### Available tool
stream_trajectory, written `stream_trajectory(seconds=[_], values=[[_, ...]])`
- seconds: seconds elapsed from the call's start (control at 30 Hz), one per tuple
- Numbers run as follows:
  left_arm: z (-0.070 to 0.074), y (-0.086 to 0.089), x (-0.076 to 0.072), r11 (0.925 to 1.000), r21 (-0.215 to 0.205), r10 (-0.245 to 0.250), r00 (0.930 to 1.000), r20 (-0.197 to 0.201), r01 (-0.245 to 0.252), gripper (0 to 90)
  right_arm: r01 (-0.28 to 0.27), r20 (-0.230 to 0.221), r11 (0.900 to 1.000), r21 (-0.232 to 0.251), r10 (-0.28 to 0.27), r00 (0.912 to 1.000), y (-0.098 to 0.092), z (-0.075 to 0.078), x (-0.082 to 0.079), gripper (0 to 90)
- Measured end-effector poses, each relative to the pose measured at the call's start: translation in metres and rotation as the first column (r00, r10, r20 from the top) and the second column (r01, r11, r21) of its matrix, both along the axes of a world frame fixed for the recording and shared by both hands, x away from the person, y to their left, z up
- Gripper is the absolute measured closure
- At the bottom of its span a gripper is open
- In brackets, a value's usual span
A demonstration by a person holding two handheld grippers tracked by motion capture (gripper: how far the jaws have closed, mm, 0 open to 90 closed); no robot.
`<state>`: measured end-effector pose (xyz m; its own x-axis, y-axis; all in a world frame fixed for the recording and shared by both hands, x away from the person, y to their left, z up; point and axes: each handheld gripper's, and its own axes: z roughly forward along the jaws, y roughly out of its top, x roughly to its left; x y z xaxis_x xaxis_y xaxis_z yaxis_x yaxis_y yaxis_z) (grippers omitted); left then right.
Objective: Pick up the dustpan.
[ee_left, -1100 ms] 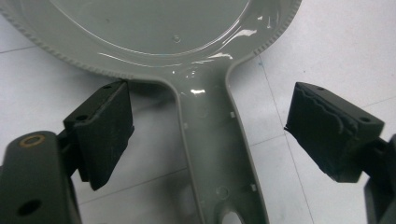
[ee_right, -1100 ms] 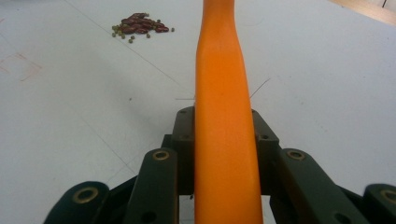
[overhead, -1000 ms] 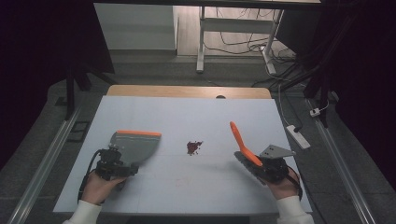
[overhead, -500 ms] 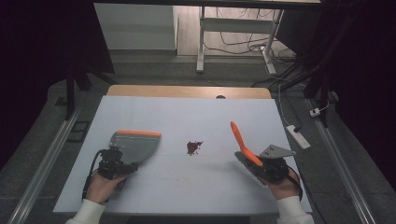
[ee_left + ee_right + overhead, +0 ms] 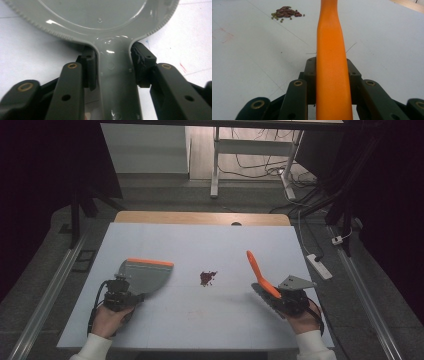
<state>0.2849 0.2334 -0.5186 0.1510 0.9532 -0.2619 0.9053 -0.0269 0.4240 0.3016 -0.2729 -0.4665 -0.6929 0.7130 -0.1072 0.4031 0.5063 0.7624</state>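
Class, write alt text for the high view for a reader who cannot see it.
A person's left gripper clamps a grey dustpan and the right gripper an orange brush handle, either side of a small pile of beans on a white table.

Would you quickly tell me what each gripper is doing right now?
Left gripper: jaws just closed on the grey dustpan handle.
Right gripper: shut on the orange brush handle.
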Motion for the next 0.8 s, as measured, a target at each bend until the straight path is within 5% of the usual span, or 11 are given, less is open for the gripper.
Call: stream_trajectory(seconds=[0.4, 0.7, 0.8], values=[[0.004, 0.005, -0.004, 1.0, -0.003, -0.003, 0.9981, 0.061, 0.003, 61.5, 0.0, 0.0, 1.0, -0.001, 0.0, 1.0, 0.001, 0.0, -0.001, 70.3], [0.009, 0.01, -0.007, 0.9979, -0.047, -0.038, 0.9898, 0.137, 0.045, 61.6, 0.004, 0.014, 1.0, 0.005, -0.004, 0.9999, -0.001, 0.001, -0.001, 70.3], [0.011, 0.015, -0.009, 0.9947, -0.074, -0.057, 0.9821, 0.179, 0.071, 61.6, 0.003, 0.017, 1.0, 0.006, -0.003, 0.9999, -0.001, 0.001, -0.001, 70.3]])
